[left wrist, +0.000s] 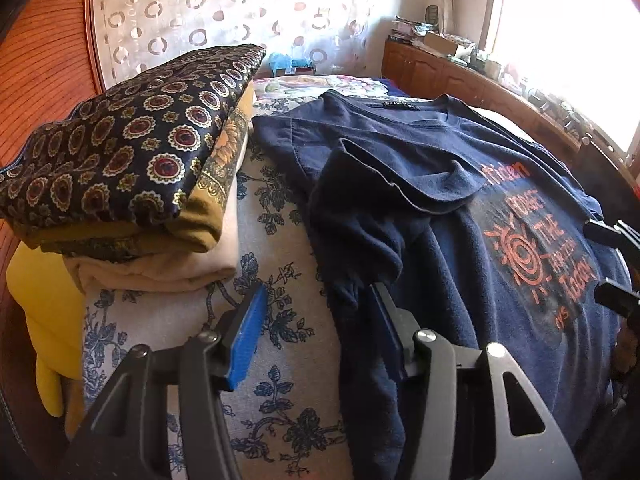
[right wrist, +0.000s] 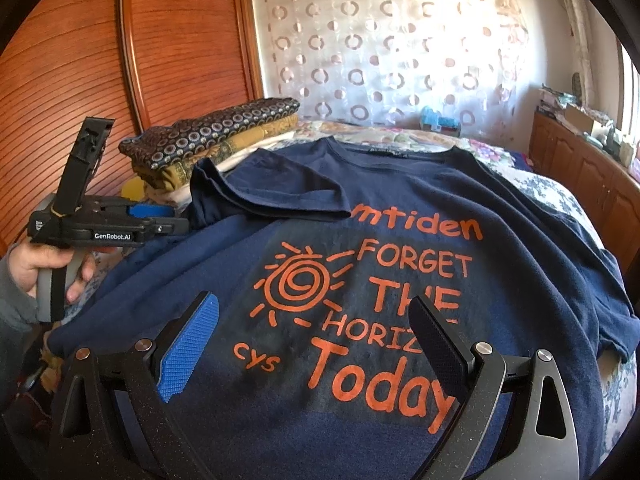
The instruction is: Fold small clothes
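the navy t-shirt (right wrist: 400, 208) lay face up on the bed, spread ahead of and beneath the right gripper (right wrist: 316, 344), whose jaws stood wide apart over the print with nothing between them. between and just beyond those jaws the orange lettering read "forget the", then "horiz" with its end hidden behind the right-hand finger, then "today", with a small "cys" near the blue pad (right wrist: 188, 352) and a spiral sun (right wrist: 298, 280) just ahead of the gap. farther ahead a word ending "mtiden" ran out from under the folded-in sleeve (right wrist: 260, 188).

out to the left of the right gripper's jaws, a hand (right wrist: 48, 268) held the left gripper (right wrist: 176, 220) at the shirt's side; its body carried the label "genrobot.ai", which only the right wrist view showed.

in the left wrist view the left gripper (left wrist: 320, 320) had its jaws parted, gripping nothing. the right-hand finger stood against the shirt's bunched edge and the blue-padded finger (left wrist: 248, 336) over the floral bedsheet (left wrist: 276, 360). the same print appeared sideways to the right of the jaws, and a dark neck label (left wrist: 400, 105) far ahead was too small to read. ahead and left of the jaws sat a stack of folded clothes (left wrist: 132, 184), topped by a dark patterned piece. the right gripper's fingertips (left wrist: 612, 236) showed at the far right.
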Demonstrator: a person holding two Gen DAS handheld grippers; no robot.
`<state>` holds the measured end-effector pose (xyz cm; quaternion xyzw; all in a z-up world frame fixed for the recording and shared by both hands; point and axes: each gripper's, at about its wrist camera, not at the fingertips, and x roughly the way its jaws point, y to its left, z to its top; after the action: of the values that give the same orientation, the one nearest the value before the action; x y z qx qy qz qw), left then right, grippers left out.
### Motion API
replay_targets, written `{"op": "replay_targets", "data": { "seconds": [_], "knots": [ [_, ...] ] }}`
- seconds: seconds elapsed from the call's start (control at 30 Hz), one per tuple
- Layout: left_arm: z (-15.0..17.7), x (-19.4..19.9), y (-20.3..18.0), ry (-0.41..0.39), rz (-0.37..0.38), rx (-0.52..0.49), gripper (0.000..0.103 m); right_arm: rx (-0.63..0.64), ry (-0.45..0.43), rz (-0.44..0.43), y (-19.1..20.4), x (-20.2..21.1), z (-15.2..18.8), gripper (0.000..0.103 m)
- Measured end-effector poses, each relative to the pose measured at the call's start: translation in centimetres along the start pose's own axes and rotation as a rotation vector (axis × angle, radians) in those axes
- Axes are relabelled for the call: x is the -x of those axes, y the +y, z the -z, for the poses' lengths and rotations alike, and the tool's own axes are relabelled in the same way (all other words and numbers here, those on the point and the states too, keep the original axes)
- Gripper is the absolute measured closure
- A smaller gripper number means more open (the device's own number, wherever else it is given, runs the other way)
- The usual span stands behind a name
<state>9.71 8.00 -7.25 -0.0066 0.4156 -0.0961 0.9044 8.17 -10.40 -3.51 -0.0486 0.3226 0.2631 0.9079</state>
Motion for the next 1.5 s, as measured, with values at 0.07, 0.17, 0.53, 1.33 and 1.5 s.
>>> {"op": "replay_targets", "data": {
  "seconds": [0.07, 0.17, 0.53, 1.33, 1.5],
  "knots": [
    [-0.1, 0.0, 0.0, 0.0, 0.005, 0.004, 0.051, 0.012, 0.009, 0.0, -0.2, -0.1, -0.5, 0.006],
    [-0.2, 0.0, 0.1, 0.001, 0.004, 0.003, 0.051, 0.028, 0.01, -0.016, -0.9, 0.1, -2.1, 0.015],
    [-0.5, 0.2, -0.1, -0.016, -0.009, 0.019, 0.051, 0.034, 0.141, -0.1, -3.3, -7.0, -7.3, 0.047],
    [-4.4, 4.3, -4.5, -0.158, 0.114, -0.102, 0.099, 0.068, 0.169, -0.13, -4.3, -10.9, -9.4, 0.103],
    [-3.9, 5.4, -7.1, -0.142, 0.155, -0.13, 0.098, 0.055, 0.123, -0.083, -5.4, -9.7, -11.4, 0.103]
  ]
}}
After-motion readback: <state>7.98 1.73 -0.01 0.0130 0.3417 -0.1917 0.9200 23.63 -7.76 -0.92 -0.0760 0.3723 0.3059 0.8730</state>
